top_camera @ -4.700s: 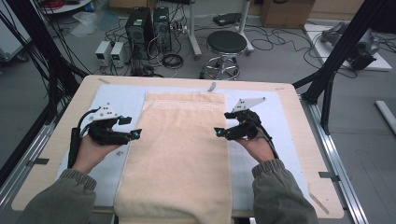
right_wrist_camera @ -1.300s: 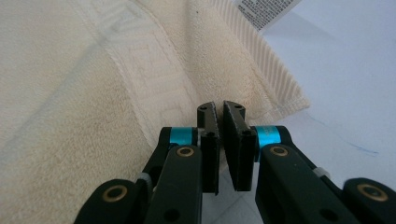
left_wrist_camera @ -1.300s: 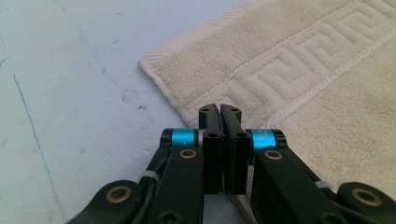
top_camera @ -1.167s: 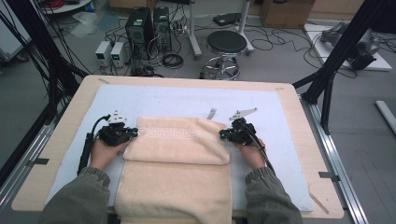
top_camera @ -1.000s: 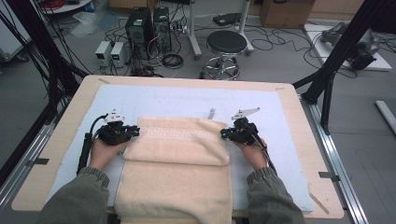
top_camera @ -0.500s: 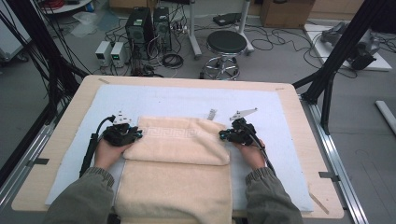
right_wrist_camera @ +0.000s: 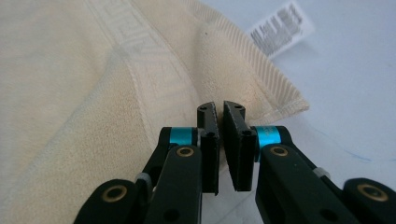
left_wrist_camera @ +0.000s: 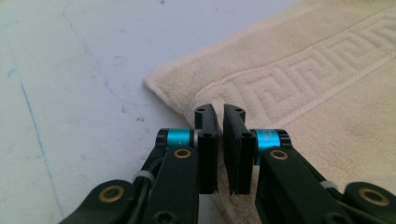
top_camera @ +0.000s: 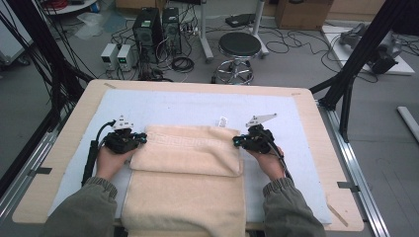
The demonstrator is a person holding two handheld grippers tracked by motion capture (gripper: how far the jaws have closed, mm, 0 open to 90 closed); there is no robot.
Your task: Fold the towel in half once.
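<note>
folded cream towel on the bench, far half doubled toward the near edge; white care label at its far right corner, print too blurred to read. left gripper has just closed, apparently pinching the towel's left edge; right gripper is pressed together at the right edge. earlier, the towel lay flat and unfolded.

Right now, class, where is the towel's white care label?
In the high view the white care label lies on the pale table cover just beyond the folded towel's far edge, toward the right gripper.
</note>
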